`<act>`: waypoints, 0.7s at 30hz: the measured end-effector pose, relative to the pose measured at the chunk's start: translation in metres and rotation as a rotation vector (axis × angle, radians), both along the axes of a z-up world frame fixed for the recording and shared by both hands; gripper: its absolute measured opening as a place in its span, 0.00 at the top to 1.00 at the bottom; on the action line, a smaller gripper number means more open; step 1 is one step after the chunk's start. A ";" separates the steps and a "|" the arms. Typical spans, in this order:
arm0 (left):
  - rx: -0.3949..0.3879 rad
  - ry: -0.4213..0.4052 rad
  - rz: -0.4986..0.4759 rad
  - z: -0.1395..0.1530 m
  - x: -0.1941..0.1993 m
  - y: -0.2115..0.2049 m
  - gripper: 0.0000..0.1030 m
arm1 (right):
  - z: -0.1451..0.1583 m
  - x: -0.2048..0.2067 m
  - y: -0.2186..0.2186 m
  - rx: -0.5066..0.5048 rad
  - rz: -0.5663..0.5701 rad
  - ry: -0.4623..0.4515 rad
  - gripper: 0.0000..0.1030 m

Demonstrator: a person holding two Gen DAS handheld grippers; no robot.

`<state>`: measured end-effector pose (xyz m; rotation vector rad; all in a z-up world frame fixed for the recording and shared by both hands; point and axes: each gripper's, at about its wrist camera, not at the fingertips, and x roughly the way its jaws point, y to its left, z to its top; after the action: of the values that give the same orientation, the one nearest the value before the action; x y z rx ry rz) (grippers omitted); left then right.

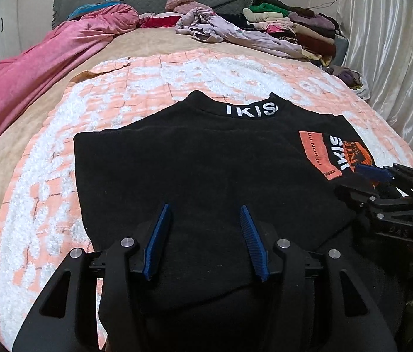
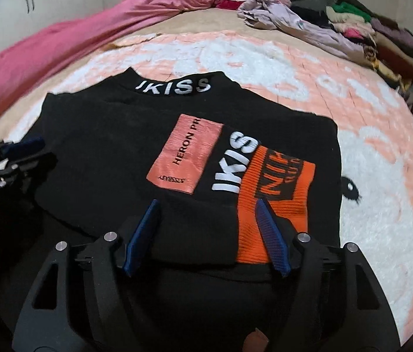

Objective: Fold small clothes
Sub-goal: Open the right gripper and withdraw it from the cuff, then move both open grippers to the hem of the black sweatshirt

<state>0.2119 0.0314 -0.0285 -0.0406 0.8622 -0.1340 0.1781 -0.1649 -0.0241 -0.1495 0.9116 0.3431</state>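
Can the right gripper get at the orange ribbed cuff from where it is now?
Probably yes: the right gripper is open with the orange ribbed cuff right at its fingertips, nothing lying over it.

My bed carries a peach-and-white fleece blanket, with my black top flat on it; a pink blanket and heaped clothes lie beyond.
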 end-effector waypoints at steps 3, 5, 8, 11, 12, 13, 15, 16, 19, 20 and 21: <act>-0.003 -0.002 0.002 0.000 0.000 0.000 0.52 | 0.003 -0.004 0.000 0.006 -0.002 -0.019 0.40; -0.002 -0.004 0.002 0.001 0.000 0.000 0.52 | 0.007 -0.007 -0.004 0.030 -0.012 -0.028 0.39; -0.010 -0.003 0.002 0.002 -0.001 0.001 0.52 | 0.012 -0.011 -0.008 0.063 -0.026 -0.042 0.32; -0.024 -0.006 0.004 0.005 -0.005 0.003 0.50 | 0.017 -0.016 -0.014 0.089 -0.041 -0.057 0.24; -0.026 -0.008 0.003 0.007 -0.006 0.003 0.47 | 0.018 -0.018 -0.015 0.094 -0.045 -0.060 0.22; -0.029 -0.011 0.002 0.008 -0.008 0.003 0.45 | 0.020 -0.019 -0.017 0.098 -0.047 -0.063 0.19; -0.030 -0.018 0.004 0.011 -0.012 0.002 0.37 | 0.023 -0.021 -0.019 0.102 -0.051 -0.073 0.17; -0.028 -0.023 0.005 0.013 -0.013 0.002 0.36 | 0.024 -0.021 -0.020 0.103 -0.053 -0.076 0.16; -0.024 -0.039 0.008 0.018 -0.018 0.001 0.27 | 0.026 -0.024 -0.023 0.104 -0.058 -0.083 0.14; -0.023 -0.042 0.008 0.019 -0.020 0.002 0.27 | 0.026 -0.024 -0.024 0.105 -0.060 -0.085 0.13; -0.023 -0.045 0.009 0.020 -0.022 0.002 0.20 | 0.027 -0.024 -0.025 0.105 -0.062 -0.087 0.12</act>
<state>0.1903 0.0334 -0.0083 -0.0631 0.8159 -0.1358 0.1540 -0.1900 0.0029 -0.0393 0.8083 0.3240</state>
